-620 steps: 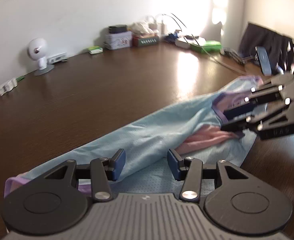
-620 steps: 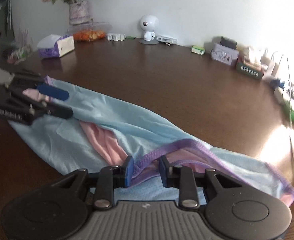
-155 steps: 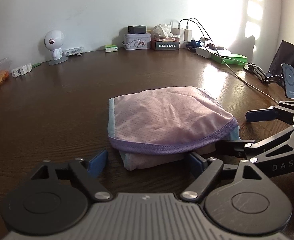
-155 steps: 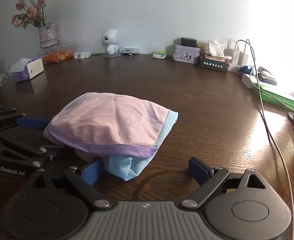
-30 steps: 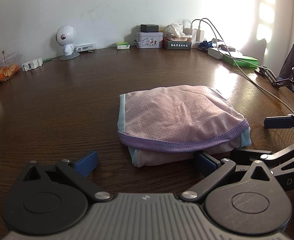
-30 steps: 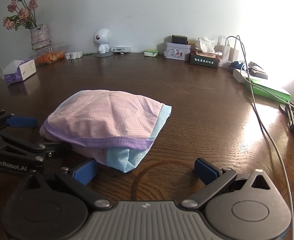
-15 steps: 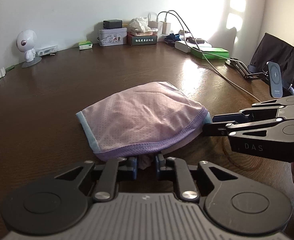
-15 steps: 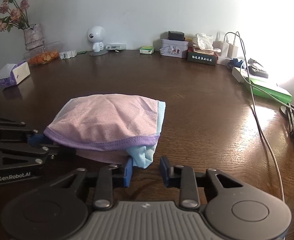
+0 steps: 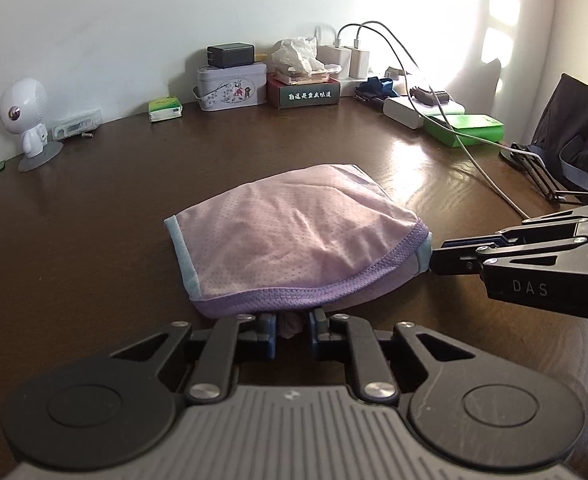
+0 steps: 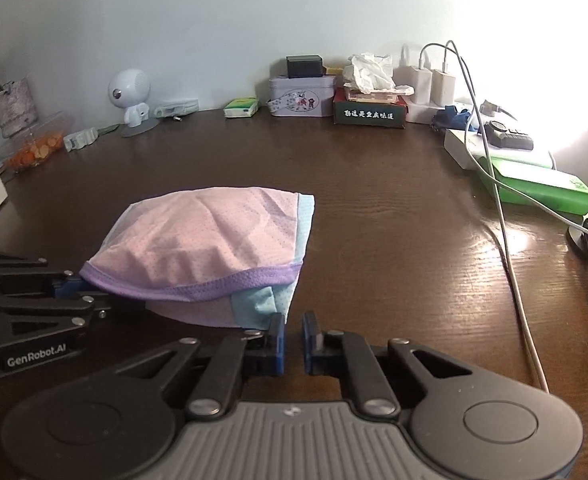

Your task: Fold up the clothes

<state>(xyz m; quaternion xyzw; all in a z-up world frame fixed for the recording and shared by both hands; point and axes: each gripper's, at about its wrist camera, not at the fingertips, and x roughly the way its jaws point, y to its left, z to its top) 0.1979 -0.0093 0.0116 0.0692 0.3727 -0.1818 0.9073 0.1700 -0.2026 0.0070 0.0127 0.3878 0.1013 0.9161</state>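
A folded garment [image 9: 294,248] of pink mesh with a purple hem and a light-blue edge lies on the dark wooden table [image 9: 94,240]. My left gripper [image 9: 292,328] is at its near hem, shut on a small tuck of the cloth that shows between the pads. In the right wrist view that gripper [image 10: 66,284] reaches under the left side of the garment [image 10: 206,240]. My right gripper [image 10: 293,338] is closing at the light-blue corner. A narrow gap still shows between its pads, with the cloth against the left finger. Its tip [image 9: 434,258] meets the garment's right end.
Along the wall stand a white robot figurine [image 9: 24,120], a tin box [image 9: 230,86], a tissue box [image 9: 306,92] and chargers [image 10: 430,82]. A white cable [image 10: 506,240] runs past a green box [image 10: 534,184]. A black bag [image 9: 574,140] is far right, a flower vase [image 10: 12,104] far left.
Both grippers went from wide open to nearly closed at the garment's near edge. Both hands shifted sideways, and the garment now sits turned in each view.
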